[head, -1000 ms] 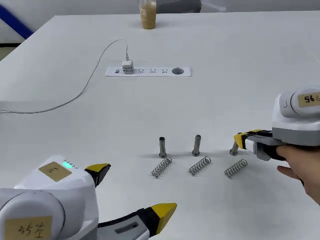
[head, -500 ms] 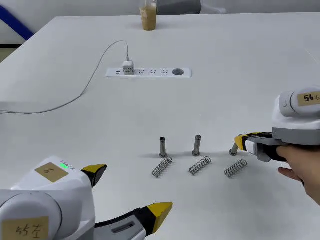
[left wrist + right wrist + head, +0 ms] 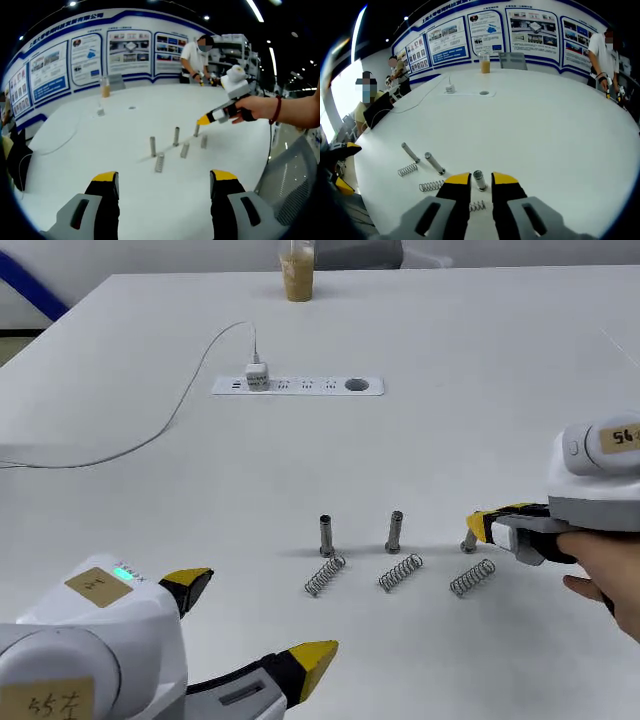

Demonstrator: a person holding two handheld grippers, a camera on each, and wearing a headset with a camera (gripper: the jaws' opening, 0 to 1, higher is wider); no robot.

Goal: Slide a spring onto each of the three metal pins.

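Table: a white table [image 3: 450,360] carries all the parts.
Pins: three metal pins stand in a row in the head view: the left pin [image 3: 326,535], the middle pin [image 3: 395,531] and the right pin [image 3: 467,540]. The left and middle ones stand upright. None has a spring on it.
Springs: three springs lie flat on the table, one just in front of each pin: the left spring [image 3: 323,575], the middle spring [image 3: 400,572] and the right spring [image 3: 472,577].
Right gripper: the right gripper [image 3: 480,178] is held low over the table at the right end of the row, with a hand [image 3: 605,570] around its body.
Right fingers: its yellow-tipped fingers [image 3: 458,183] are close together with the right pin between them. I cannot tell whether they press on it.
Left gripper: the left gripper [image 3: 164,180] hangs near the front edge of the head view, well apart from the pins.
Left fingers: its fingers [image 3: 105,181] are spread wide and hold nothing.
Far side: a power strip [image 3: 297,385] with a white cable [image 3: 170,415], and a cup of tan drink [image 3: 296,270].
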